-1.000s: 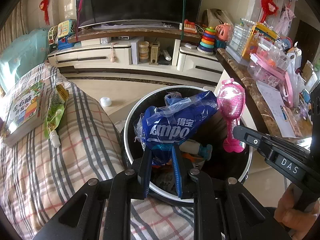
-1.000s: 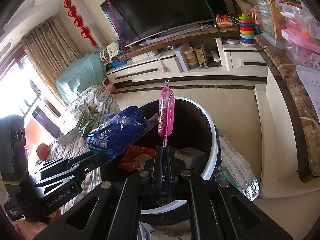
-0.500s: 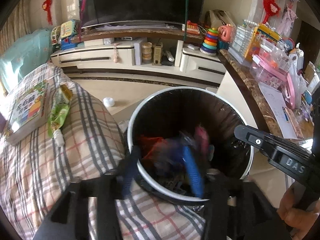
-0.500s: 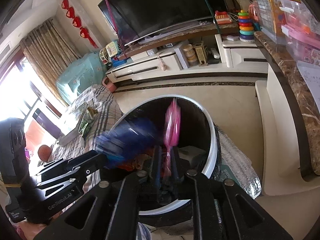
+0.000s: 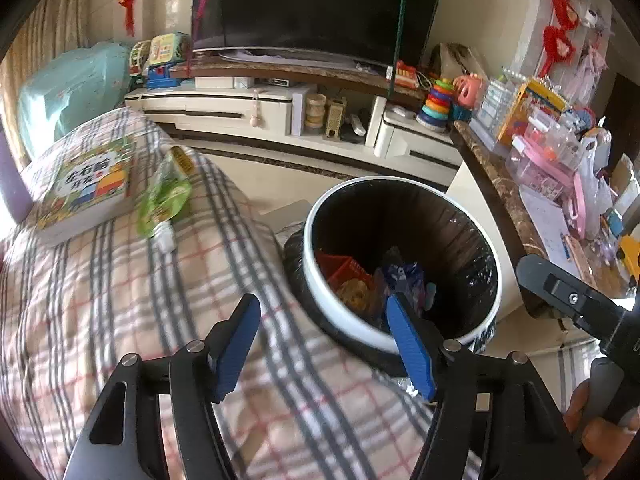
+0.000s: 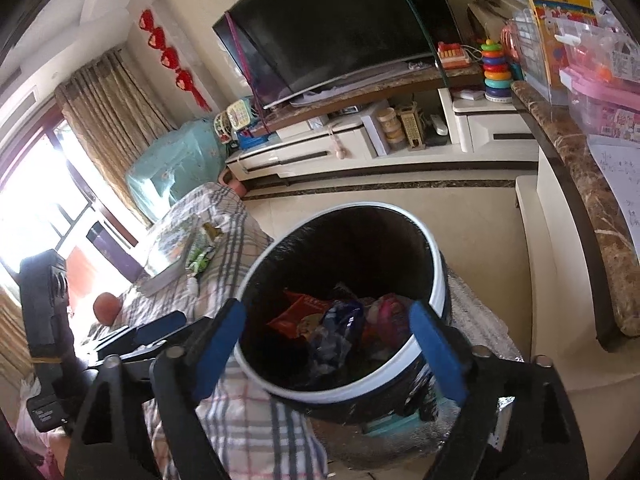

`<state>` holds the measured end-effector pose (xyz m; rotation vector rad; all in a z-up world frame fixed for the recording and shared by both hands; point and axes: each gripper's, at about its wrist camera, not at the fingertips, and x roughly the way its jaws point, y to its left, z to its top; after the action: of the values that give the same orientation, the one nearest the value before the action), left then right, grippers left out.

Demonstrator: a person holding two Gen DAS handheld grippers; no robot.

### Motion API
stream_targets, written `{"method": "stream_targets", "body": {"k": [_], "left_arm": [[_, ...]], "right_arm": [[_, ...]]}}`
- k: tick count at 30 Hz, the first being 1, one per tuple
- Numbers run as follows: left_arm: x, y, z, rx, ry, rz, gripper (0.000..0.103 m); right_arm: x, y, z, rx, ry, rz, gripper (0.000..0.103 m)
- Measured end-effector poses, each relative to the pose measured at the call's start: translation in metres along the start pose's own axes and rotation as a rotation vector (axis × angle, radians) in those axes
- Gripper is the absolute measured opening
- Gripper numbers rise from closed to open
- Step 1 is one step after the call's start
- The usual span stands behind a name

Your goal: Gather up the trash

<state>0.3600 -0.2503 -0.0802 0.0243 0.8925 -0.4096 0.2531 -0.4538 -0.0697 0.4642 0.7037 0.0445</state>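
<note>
Trash bin (image 5: 460, 216) was the reference for every position noted here.

Left gripper (image 5: 324, 344): jaws had just been opening and stood apart, nothing between the blue pads. A second earlier they had pinched the blue wrapper (image 5: 402, 280) above the bin mouth. That wrapper now lay inside the bin, on the heap at the near side. The gripper hung partly over the bin's near rim and partly over the plaid blanket (image 5: 120, 300) beside it.

Right gripper (image 6: 328, 344): jaws had likewise just been opening and stood very wide, empty. A second earlier they had been closed on the pink item (image 6: 386, 312), held upright above the bin. It now lay inside the bin, just beside the blue wrapper and near the red packet (image 6: 296, 316). The gripper framed the bin's near rim.

Judgement: both pieces were released and landed inside, none seen caught on the rim. This drop step looked complete.

Outward from the bin: a green pouch (image 5: 162, 196) lay on the blanket, well away from the bin on its left side, touching the edge of a children's book (image 5: 86, 188). The pouch looked like the likely next piece of trash; the book probably not. A person's fingers (image 5: 592, 428) showed at the right gripper's handle.

Remaining work: at least the pouch, so the task was judged unfinished.
</note>
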Motion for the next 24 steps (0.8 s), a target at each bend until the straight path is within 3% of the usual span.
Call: {"method": "stream_targets", "body": {"k": [4, 15, 19, 24], "left_arm": [[-0.026, 0.013, -0.023, -0.04, -0.03, -0.016, 0.069], [-0.093, 0.037, -0.093, -0.101, -0.143, -0.013, 0.072], [-0.121, 0.038, -0.111, -0.089, -0.211, -0.002, 0.073], [-0.167, 0.032, -0.133, -0.041, -0.347, 0.037, 0.085]], "right_arm": [[-0.015, 0.01, -0.012, -0.009, -0.031, -0.005, 0.096], [-0.052, 0.037, -0.059, -0.045, -0.111, -0.02, 0.1], [-0.067, 0.047, -0.071, -0.07, -0.149, -0.041, 0.1], [-0.097, 0.069, -0.08, -0.139, -0.253, -0.074, 0.101]]}}
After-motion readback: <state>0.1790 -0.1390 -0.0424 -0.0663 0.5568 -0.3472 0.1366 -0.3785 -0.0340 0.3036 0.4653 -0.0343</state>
